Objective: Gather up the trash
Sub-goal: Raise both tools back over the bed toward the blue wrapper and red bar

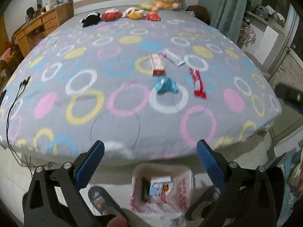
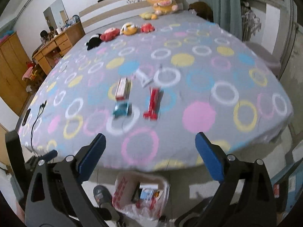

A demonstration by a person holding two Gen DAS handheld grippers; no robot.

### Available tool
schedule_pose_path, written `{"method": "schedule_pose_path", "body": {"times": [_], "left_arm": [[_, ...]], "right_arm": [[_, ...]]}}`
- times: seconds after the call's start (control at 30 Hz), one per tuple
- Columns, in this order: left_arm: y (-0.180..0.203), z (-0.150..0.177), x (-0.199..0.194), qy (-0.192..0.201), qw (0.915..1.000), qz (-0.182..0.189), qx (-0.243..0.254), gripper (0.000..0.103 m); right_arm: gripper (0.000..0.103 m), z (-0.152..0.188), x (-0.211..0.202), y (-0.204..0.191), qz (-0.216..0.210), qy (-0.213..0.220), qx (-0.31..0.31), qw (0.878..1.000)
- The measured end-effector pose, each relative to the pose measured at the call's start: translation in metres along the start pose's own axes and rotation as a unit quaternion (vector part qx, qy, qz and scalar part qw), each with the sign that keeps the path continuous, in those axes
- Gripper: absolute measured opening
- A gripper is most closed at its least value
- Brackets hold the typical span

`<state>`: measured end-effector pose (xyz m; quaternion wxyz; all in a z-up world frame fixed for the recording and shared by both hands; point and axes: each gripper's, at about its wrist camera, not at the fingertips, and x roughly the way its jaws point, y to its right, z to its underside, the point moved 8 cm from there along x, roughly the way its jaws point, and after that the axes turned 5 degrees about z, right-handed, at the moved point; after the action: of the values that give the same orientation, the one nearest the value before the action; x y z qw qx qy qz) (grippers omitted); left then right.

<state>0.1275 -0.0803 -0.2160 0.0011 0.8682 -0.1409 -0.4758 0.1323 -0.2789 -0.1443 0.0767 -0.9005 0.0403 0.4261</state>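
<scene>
Both tongs, left [image 1: 150,149] and right [image 2: 150,141], gape empty. Red wrapper [image 2: 152,103] lies lengthwise up the bed [image 2: 198,113], box [image 2: 123,89] roughly parallel. Bin [image 2: 121,187] below.

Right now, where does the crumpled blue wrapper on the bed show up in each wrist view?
Left wrist: the blue wrapper lies right of centre, just below the red-and-white box, left of the red wrapper.
Right wrist: the blue wrapper lies left of centre, below the same box, left of the red wrapper.
Shared landmark: the bag-lined trash bin on the floor at the bed's foot.
</scene>
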Motion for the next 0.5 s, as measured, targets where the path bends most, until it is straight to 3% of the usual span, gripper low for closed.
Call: {"method": "schedule_pose_path", "body": {"times": [0.27, 0.5], "left_arm": [[0.009, -0.048, 0.021, 0.006, 0.9999, 0.005, -0.013, 0.095], [0.005, -0.073, 0.05, -0.004, 0.9999, -0.005, -0.013, 0.095]], "right_arm": [[0.096, -0.068, 0.012, -0.003, 0.013, 0.003, -0.021, 1.0], [0.096, -0.088, 0.05, -0.013, 0.022, -0.031, -0.039, 0.999]]}}
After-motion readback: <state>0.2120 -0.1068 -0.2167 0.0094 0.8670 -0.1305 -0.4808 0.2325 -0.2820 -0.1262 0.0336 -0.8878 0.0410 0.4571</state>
